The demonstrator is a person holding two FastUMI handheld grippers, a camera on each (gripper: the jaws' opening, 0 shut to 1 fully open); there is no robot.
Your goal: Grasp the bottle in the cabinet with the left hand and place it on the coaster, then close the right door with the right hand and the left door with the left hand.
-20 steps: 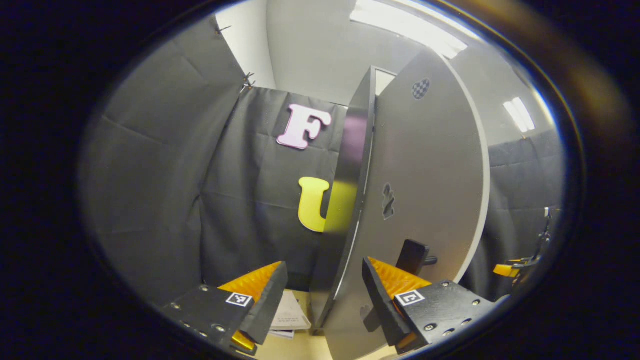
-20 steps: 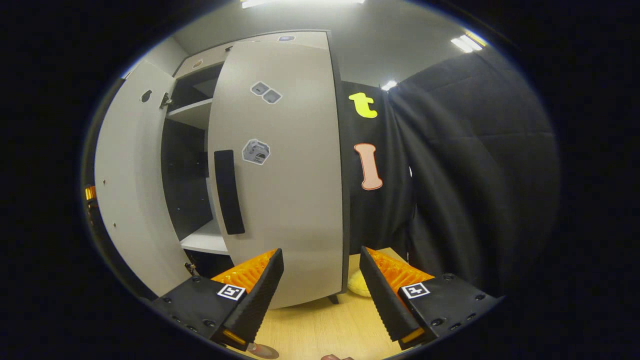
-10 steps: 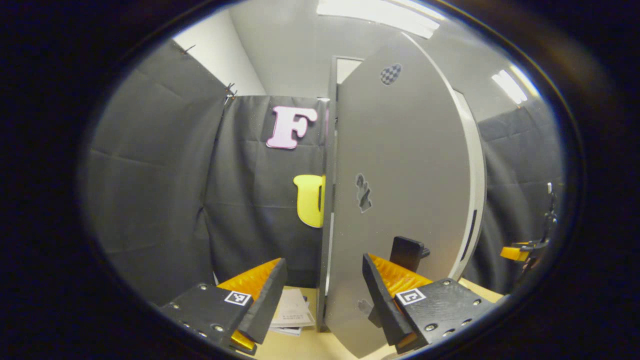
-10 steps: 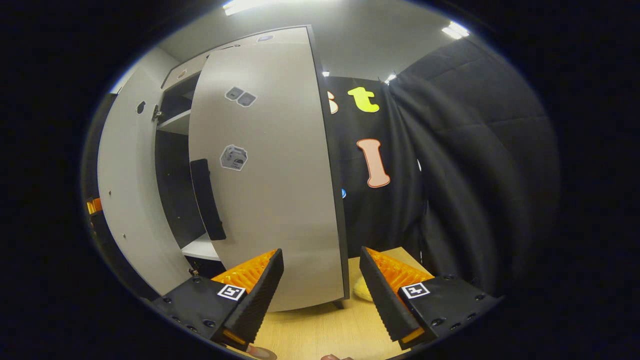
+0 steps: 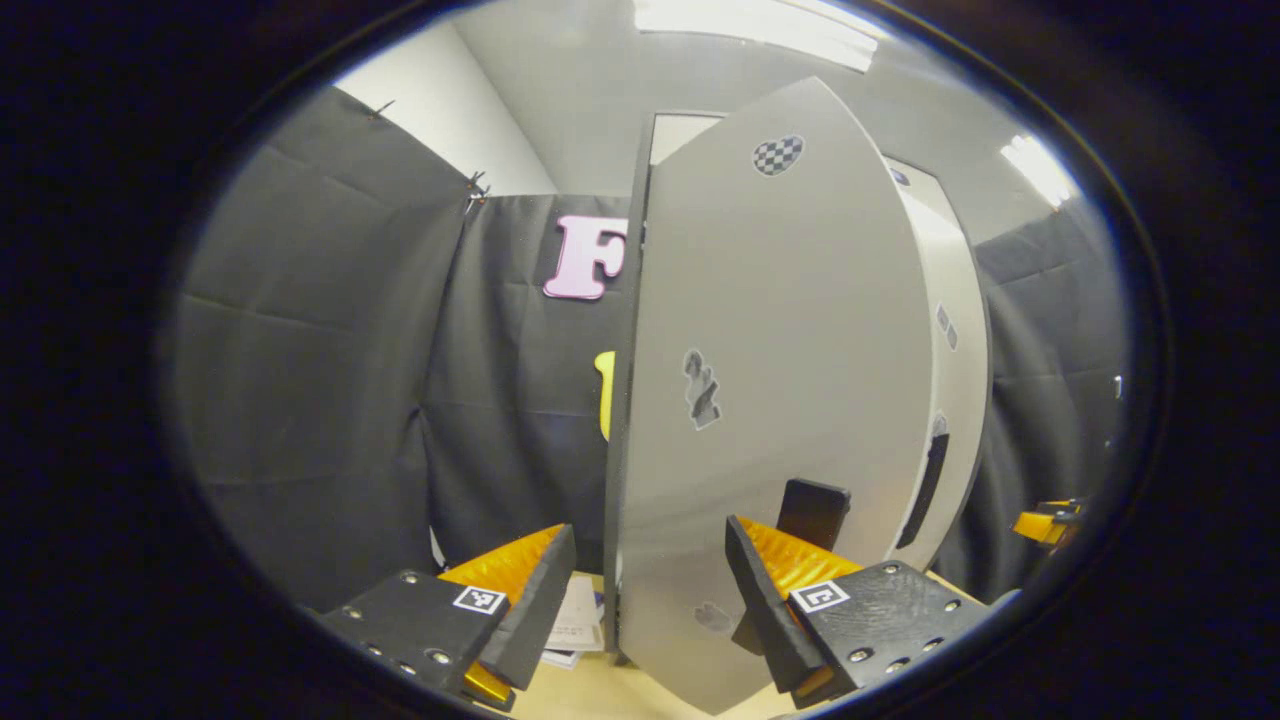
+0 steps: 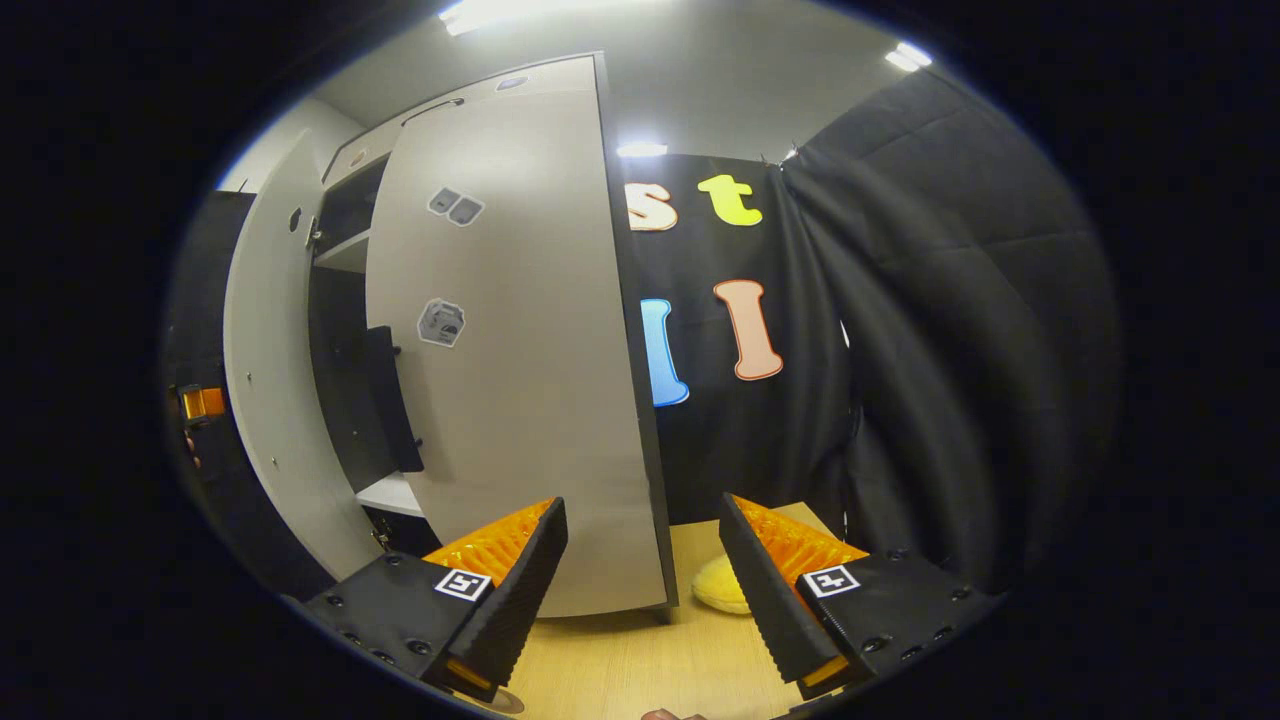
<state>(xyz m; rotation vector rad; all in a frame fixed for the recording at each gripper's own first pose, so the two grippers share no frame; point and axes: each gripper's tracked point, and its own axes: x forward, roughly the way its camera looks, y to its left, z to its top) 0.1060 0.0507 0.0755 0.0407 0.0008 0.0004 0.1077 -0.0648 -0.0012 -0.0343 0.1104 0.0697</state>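
Observation:
The grey left door [image 5: 780, 380] stands in front of my left gripper [image 5: 650, 590], which is open, one finger before the door's face just below the black handle [image 5: 815, 508]. Past it the right door [image 5: 958, 380] shows edge-on with its own handle [image 5: 925, 478]. My right gripper [image 6: 645, 585] is open too, low in front of the right door [image 6: 520, 380], whose black handle [image 6: 385, 400] lies at its left edge. A dark gap with a white shelf [image 6: 385, 492] separates it from the left door [image 6: 265, 400]. The left gripper [image 6: 200, 402] peeks from behind that door.
The cabinet stands on a light wooden table [image 6: 640, 655]. A yellow soft thing [image 6: 720, 585] lies by the cabinet's right foot. Some papers [image 5: 580, 620] rest at the cabinet's left side. The right gripper [image 5: 1045, 522] shows far off at the right. Black cloth walls surround everything.
Both doors have swung toward the cabinet and the gap between them has narrowed. The left gripper followed the left door's face; both grippers stayed open.

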